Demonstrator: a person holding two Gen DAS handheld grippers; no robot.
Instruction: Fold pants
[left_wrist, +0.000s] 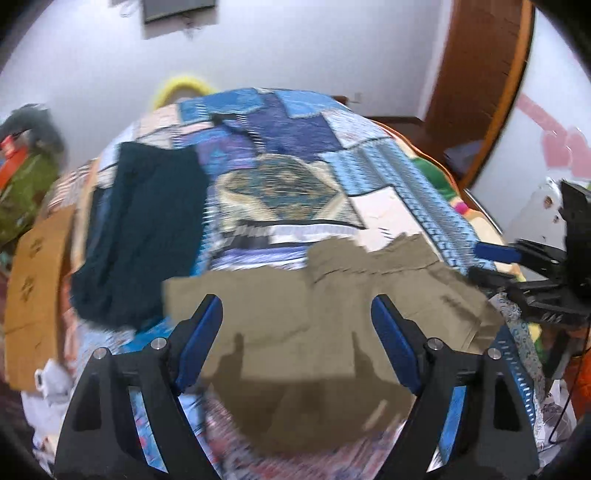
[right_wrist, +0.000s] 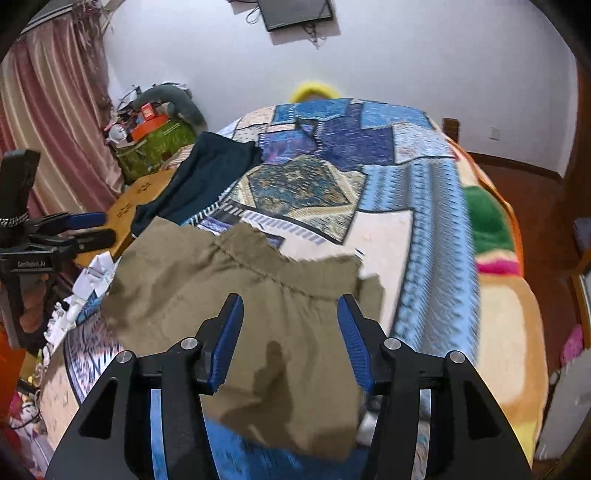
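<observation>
Olive-brown pants (left_wrist: 314, 314) lie spread and rumpled on the near part of the patchwork bedspread (left_wrist: 288, 184); they also show in the right wrist view (right_wrist: 236, 306). My left gripper (left_wrist: 297, 306) is open and empty, hovering above the pants. My right gripper (right_wrist: 290, 304) is open and empty above the pants near their gathered waistband (right_wrist: 266, 266). The right gripper shows at the right edge of the left wrist view (left_wrist: 495, 262), and the left gripper at the left edge of the right wrist view (right_wrist: 92, 229).
A dark teal garment (left_wrist: 144, 229) lies on the bed's left side, also in the right wrist view (right_wrist: 199, 177). A wooden board (left_wrist: 37, 295) borders the bed's left. A cluttered green box (right_wrist: 155, 147) stands by the pink curtain (right_wrist: 55, 129). A colourful blanket (right_wrist: 491, 229) lies at right.
</observation>
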